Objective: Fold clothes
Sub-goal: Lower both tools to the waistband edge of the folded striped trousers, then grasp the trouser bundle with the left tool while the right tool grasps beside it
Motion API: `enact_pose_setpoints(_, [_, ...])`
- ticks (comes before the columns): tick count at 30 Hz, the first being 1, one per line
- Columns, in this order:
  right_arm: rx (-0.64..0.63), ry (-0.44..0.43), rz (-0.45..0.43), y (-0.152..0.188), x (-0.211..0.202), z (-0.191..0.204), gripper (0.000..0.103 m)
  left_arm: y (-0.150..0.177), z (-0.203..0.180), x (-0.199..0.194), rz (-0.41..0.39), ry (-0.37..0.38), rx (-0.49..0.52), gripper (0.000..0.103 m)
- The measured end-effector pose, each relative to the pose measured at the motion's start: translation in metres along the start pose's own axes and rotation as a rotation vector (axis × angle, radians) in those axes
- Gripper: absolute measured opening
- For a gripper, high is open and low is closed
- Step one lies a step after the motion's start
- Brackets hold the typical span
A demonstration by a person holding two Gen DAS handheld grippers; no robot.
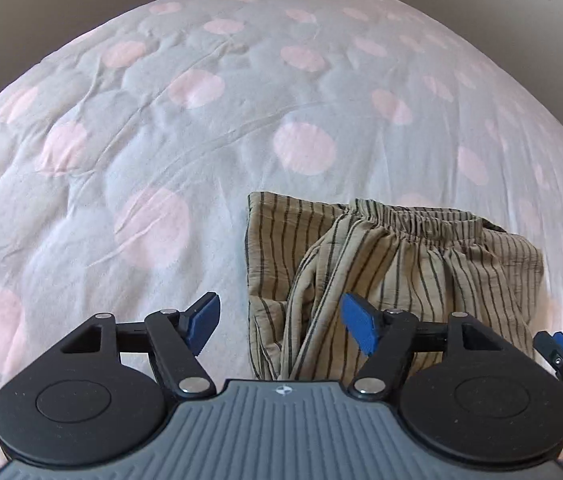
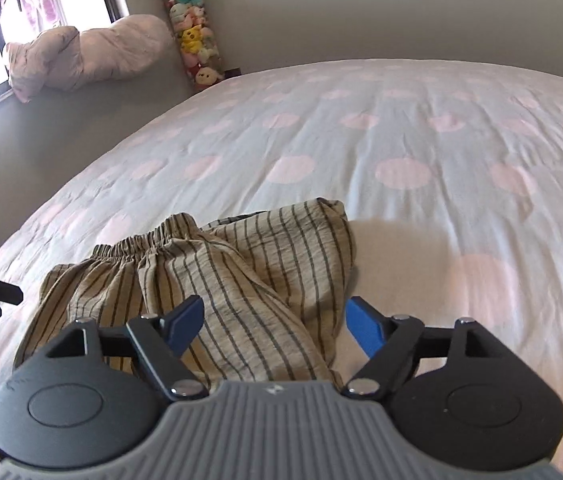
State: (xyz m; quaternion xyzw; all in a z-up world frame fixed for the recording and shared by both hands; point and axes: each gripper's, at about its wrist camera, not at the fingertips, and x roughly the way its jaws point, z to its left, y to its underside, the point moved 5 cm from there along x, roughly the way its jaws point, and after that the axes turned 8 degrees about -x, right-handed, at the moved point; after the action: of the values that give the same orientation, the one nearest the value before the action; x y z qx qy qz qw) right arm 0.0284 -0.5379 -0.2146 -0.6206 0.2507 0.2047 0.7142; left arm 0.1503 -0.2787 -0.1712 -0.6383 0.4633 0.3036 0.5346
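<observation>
Nearest, the left hand-held gripper (image 1: 279, 326) and right hand-held gripper (image 2: 275, 326) hover released, gripping nothing. Just beyond lie the striped trousers (image 1: 385, 276), partly folded and bunched on the bed (image 1: 201, 128). Pinching one loose layer could drag the fold apart.

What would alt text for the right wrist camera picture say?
Striped tan trousers lie partly folded on a bed with a pale, pink-dotted cover, just ahead of the open right gripper. A tube of plush toys stands by the far wall.
</observation>
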Motion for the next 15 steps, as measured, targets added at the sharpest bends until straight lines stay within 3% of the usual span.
enact_pose_setpoints(4, [-0.007,-0.025,0.038,-0.004,0.017,-0.006,0.083,0.002,-0.012,0.030,0.031,-0.061,0.043,0.066])
enact_pose_setpoints(11, [0.019,-0.078,0.106,-0.010,0.056,-0.024,0.085,0.010,-0.014,0.058,0.074,-0.031,0.029,0.066])
enact_pose_setpoints(15, [-0.006,-0.138,0.117,-0.017,0.076,-0.020,0.085,0.007,-0.006,0.069,0.086,-0.008,-0.033,0.072])
